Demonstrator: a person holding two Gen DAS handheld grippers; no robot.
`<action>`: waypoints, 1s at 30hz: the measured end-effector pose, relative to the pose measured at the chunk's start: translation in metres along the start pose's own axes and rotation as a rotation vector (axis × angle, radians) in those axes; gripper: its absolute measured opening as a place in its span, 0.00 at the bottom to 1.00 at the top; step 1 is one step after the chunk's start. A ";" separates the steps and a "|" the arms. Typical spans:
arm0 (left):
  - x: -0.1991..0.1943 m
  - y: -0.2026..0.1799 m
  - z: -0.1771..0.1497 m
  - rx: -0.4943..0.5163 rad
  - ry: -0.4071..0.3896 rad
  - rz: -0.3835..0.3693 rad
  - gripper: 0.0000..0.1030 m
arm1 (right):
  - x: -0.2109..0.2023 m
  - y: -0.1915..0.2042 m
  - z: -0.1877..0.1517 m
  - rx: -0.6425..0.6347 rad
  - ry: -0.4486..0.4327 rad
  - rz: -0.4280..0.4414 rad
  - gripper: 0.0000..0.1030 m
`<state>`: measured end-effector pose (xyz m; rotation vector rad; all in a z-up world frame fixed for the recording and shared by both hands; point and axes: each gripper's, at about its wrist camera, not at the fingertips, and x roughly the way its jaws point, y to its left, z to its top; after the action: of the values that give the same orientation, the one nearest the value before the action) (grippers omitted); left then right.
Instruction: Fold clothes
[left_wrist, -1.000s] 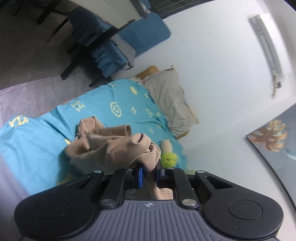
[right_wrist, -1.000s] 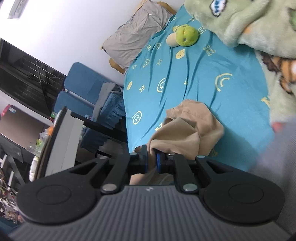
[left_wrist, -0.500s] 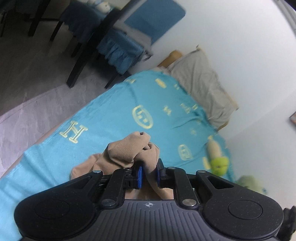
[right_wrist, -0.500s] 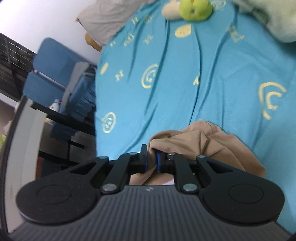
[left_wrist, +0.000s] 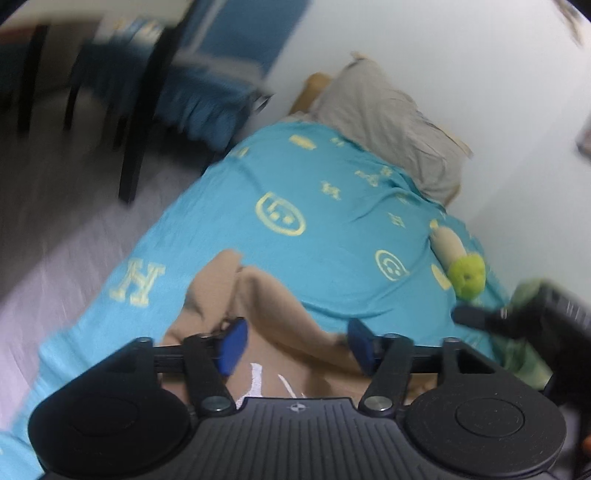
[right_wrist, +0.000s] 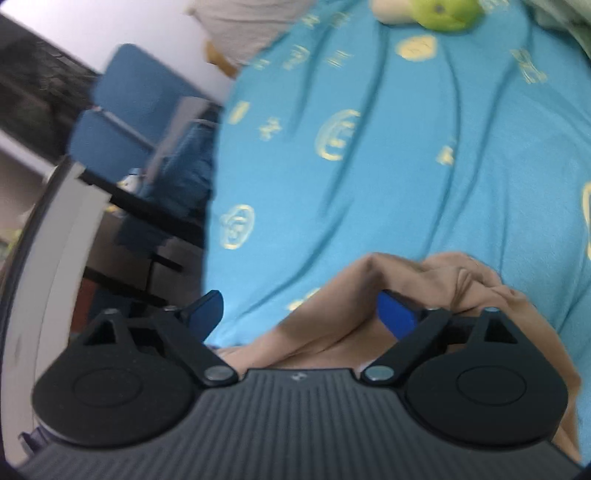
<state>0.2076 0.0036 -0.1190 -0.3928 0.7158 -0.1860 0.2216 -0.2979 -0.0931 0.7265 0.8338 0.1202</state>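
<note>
A tan garment (left_wrist: 266, 306) lies crumpled on the turquoise bed sheet (left_wrist: 295, 184) near the bed's front edge. My left gripper (left_wrist: 295, 341) hovers just over it, its jaws opening, blue pads (left_wrist: 232, 345) apart with cloth lying loose below them. In the right wrist view the same tan garment (right_wrist: 424, 280) rests on the sheet (right_wrist: 406, 166). My right gripper (right_wrist: 301, 314) is also opening, with a ridge of cloth lying between its spread blue pads (right_wrist: 393, 314), not pressed. The right gripper's body shows at the right edge of the left wrist view.
A grey pillow (left_wrist: 391, 118) lies at the head of the bed by the white wall. A green plush toy (left_wrist: 465, 275) sits on the sheet. Blue chairs (right_wrist: 122, 110) and a dark table stand beside the bed. A pale green blanket (right_wrist: 565, 22) lies far right.
Both grippers were shut on folds of the tan garment; their jaws have now spread and the cloth has dropped onto the sheet. Both hands sank toward the bed.
</note>
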 end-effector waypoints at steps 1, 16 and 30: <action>-0.003 -0.007 -0.001 0.042 -0.009 0.011 0.69 | -0.004 0.006 -0.002 -0.039 -0.006 0.000 0.88; 0.018 -0.034 -0.029 0.336 0.083 0.132 0.81 | 0.024 0.003 -0.019 -0.349 0.005 -0.234 0.51; -0.050 -0.042 -0.056 0.309 0.070 0.136 0.81 | -0.058 -0.014 -0.056 -0.235 -0.083 -0.290 0.56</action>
<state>0.1319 -0.0354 -0.1102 -0.0427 0.7662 -0.1792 0.1403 -0.2997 -0.0902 0.3821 0.8214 -0.0714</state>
